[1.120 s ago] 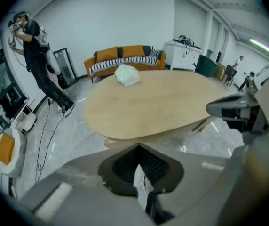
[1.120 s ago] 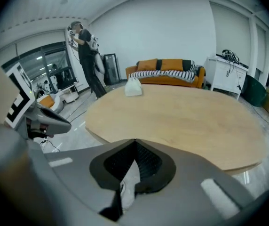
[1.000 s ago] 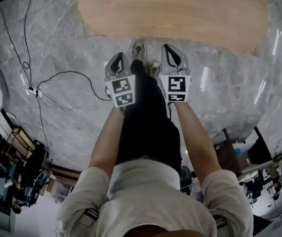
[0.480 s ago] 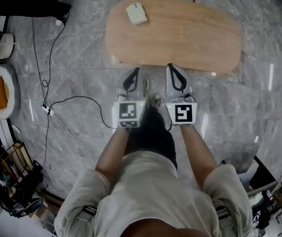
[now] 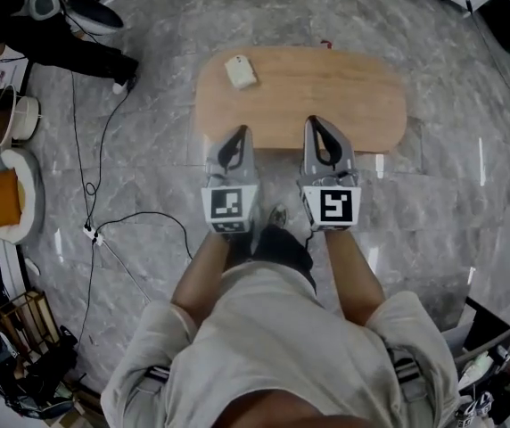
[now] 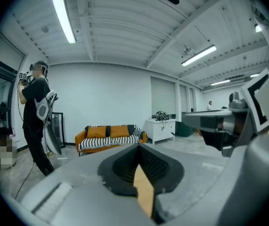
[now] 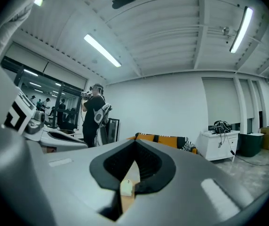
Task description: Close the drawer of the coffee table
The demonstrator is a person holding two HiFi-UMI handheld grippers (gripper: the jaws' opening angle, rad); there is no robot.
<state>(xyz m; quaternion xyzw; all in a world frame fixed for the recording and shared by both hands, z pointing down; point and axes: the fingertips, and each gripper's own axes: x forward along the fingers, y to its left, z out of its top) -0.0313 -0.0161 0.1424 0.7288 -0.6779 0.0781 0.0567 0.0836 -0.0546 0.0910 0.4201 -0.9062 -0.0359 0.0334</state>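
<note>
Oval light-wood coffee-table worktop (image 5: 326, 87) on grey marble floor (image 5: 451, 203), small white object (image 5: 240, 71) near its left end, drawer not discernible from above, left tongs (image 5: 240, 134) and right tongs (image 5: 315, 123) both closed and empty, tips over the worktop's near edge

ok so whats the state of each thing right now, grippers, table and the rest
left gripper, shut, empty, pointing about level
right gripper, shut, empty, pointing about level
table, upright
drawer, not in sight from above; nothing sticks out from under the top
white object, lying on the table's far left corner, untouched
cable, loose on the floor
</note>
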